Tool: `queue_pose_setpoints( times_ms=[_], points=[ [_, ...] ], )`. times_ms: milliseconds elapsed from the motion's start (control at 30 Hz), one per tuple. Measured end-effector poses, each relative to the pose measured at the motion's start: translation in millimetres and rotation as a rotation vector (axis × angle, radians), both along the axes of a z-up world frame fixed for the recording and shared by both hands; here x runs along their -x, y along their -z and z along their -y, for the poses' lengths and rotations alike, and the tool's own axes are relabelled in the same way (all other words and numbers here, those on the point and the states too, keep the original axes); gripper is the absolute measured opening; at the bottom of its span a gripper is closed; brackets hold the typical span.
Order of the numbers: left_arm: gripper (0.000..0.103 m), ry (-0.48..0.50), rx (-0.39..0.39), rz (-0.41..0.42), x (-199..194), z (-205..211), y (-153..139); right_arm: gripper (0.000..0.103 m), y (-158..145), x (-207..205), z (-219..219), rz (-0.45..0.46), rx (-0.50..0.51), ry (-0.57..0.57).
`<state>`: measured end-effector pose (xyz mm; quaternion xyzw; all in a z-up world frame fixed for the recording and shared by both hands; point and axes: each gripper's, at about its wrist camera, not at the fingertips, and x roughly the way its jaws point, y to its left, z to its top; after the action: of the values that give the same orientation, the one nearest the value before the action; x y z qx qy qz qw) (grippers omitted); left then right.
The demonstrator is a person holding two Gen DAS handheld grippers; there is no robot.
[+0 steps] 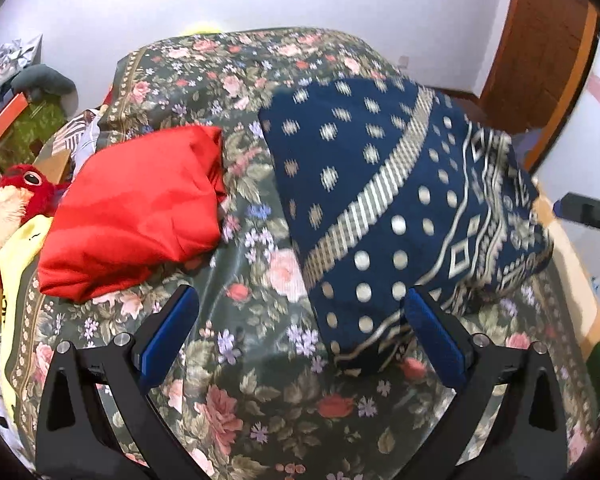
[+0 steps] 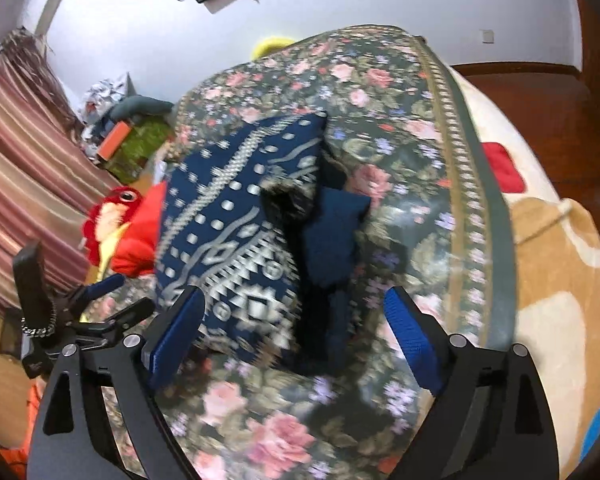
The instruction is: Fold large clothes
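Both grippers (image 1: 302, 330) (image 2: 294, 330) gape empty above the soft, limp, folded navy patterned cloth (image 1: 384, 208); pinch its near hem.

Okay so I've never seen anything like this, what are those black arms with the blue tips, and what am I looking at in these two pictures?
Those are two hand-held grippers, each with its own camera looking out along its fingers. One picture comes from the left gripper, the other from the right gripper. Both stand open and hold nothing. Below them is a bed with a floral bedspread. On it lie a folded navy patterned cloth and a folded red garment. A red plush toy sits at the bed's edge.
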<state>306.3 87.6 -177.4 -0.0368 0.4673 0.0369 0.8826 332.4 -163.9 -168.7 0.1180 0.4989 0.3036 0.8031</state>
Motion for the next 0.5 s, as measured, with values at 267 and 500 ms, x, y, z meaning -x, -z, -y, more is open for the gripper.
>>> queue_pose_setpoints(
  times_ms=[267,500],
  points=[
    [0.103,-0.029,0.257,-0.027,-39.3,-24.3,8.7,0.09,48.5,-37.8,-18.9,-0.109,0.053,0.051],
    [0.103,-0.016,0.519,-0.072,-76.2,-38.3,38.4,0.09,80.2,-77.5,-20.8,-0.221,-0.05,0.021]
  ],
)
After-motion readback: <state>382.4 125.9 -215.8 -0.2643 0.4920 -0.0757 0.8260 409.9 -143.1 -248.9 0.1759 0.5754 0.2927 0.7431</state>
